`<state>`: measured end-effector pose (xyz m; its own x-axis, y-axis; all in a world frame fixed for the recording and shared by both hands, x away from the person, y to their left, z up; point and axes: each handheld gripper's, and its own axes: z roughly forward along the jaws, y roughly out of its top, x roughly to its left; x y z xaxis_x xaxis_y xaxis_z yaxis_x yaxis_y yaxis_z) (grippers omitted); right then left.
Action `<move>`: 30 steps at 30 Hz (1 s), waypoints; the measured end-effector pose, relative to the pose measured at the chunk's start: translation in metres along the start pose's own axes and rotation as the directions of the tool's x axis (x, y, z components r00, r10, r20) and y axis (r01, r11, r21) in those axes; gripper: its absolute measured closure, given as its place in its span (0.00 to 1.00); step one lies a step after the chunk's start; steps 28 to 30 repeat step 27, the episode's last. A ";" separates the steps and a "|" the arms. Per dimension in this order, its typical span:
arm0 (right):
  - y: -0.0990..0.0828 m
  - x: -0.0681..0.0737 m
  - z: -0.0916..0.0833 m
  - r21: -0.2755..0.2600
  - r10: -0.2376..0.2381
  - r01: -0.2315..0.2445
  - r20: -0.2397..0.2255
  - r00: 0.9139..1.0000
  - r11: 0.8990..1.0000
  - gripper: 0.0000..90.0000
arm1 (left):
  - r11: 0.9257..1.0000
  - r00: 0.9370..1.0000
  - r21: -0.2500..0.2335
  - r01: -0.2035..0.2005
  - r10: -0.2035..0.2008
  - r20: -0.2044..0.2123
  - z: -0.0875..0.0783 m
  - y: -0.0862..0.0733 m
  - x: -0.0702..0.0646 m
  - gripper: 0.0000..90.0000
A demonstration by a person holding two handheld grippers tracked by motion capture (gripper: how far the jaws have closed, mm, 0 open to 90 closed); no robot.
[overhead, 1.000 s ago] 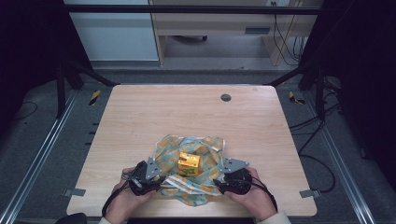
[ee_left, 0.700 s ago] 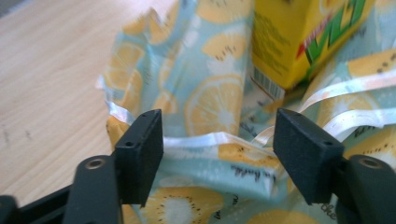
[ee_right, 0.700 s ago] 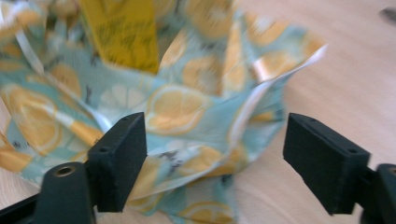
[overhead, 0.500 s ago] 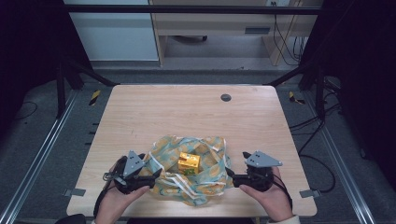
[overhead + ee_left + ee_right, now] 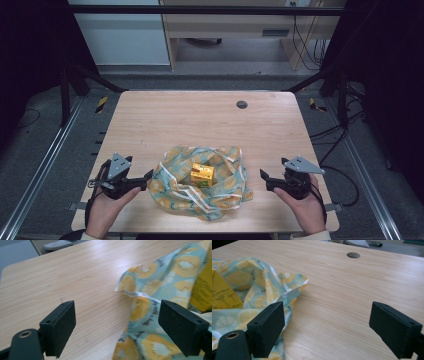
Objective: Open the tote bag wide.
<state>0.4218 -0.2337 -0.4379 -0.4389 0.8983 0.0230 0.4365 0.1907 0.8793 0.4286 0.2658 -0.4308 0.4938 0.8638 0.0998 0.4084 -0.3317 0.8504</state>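
Note:
A teal cloth with yellow fruit print [image 5: 202, 182] lies crumpled near the table's front middle, with a small yellow box [image 5: 202, 174] resting on it. My left gripper [image 5: 148, 176] is just off the cloth's left edge, and my right gripper [image 5: 263, 176] is a short way off its right edge. Both sets of jaws have just been opening and now stand wide with nothing pinched. In the left gripper view the cloth [image 5: 155, 307] and the box [image 5: 203, 290] lie beyond the open gripper [image 5: 125, 325]. In the right gripper view the cloth [image 5: 254, 287] and box [image 5: 222, 295] lie left of the open gripper [image 5: 334, 330].
The light wooden table [image 5: 200, 120] has a dark round cable hole [image 5: 242, 104] toward its back right, also seen as the hole [image 5: 353, 255] in the right gripper view. Metal rails [image 5: 40, 165] run along both sides on the floor. A desk [image 5: 225, 25] stands behind.
Both hands have drawn outward and a little up, away from the cloth's sides. Both sets of jaws have opened and let the cloth go. The cloth has settled lower around the box.

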 end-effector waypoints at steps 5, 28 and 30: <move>-0.004 -0.010 -0.001 0.002 0.013 -0.014 0.029 0.999 1.000 0.13 | 1.000 0.999 0.002 0.020 -0.020 -0.025 -0.001 -0.003 0.010 0.15; -0.033 -0.042 0.013 0.091 0.072 -0.086 0.147 0.986 0.992 0.08 | 0.993 0.992 0.068 0.093 -0.087 -0.087 0.021 -0.021 0.048 0.08; -0.033 -0.042 0.013 0.091 0.072 -0.086 0.147 0.986 0.992 0.08 | 0.993 0.992 0.068 0.093 -0.087 -0.087 0.021 -0.021 0.048 0.08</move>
